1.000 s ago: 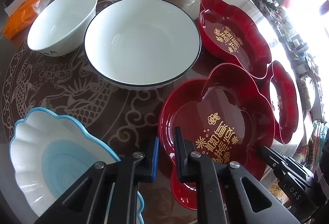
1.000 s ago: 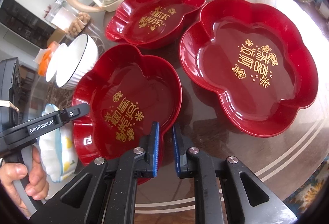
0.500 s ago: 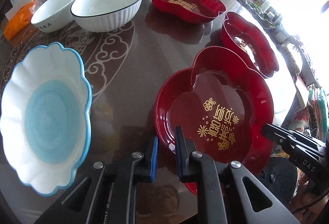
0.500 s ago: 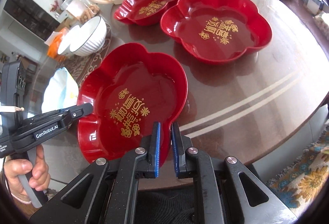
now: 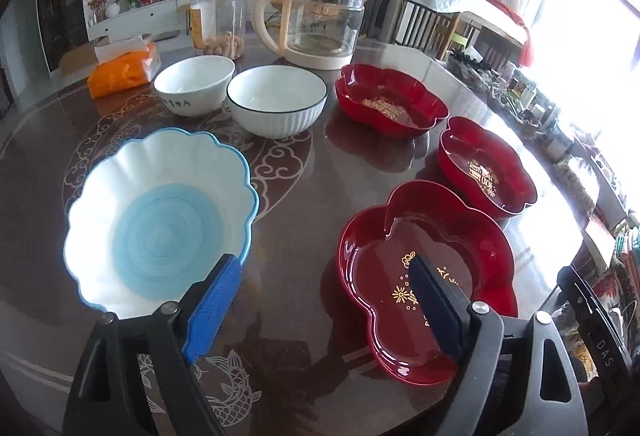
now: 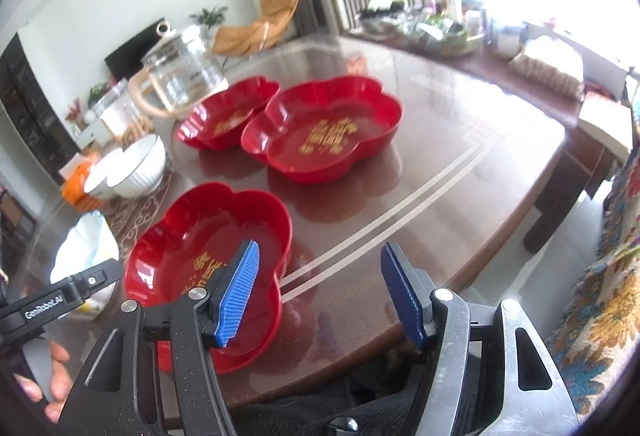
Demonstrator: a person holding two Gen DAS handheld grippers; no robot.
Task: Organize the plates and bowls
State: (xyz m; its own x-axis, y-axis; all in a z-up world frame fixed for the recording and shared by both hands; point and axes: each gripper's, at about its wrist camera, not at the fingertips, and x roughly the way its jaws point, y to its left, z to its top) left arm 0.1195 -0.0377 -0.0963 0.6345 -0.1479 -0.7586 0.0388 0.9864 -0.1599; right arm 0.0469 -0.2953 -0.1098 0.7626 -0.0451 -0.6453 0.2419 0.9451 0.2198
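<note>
The counter [image 5: 304, 196] carries everything, and both pairs of fingers hang above its near edge with nothing in them.

Largest of the dishes is the blue-rimmed scalloped bowl [image 5: 160, 220], just ahead of the left gripper [image 5: 324, 296] and beyond its left finger. The near red plate [image 5: 424, 276] lies under and ahead of that gripper's right finger; in the right wrist view the same plate [image 6: 208, 256] sits under the left finger of the right gripper [image 6: 320, 292]. Two more red plates [image 5: 486, 166] [image 5: 390, 100] lie farther out, well beyond both sets of fingertips. The black-rimmed white bowl [image 5: 276, 104] and the small white bowl [image 5: 194, 86] stand side by side at the far end, in front of a glass kettle [image 5: 320, 24].

Both pairs of jaws are opening, already wide apart, and no rim lies between either pair.

The step in hand looks like picking which dish to stack. To do it well, bring one finger inside the near red plate's rim and one outside, on a rounded lobe, not a notch. Close fully before lifting, since the glossy plastic may slip. Lift level, then set it down centred in a matching red plate.
</note>
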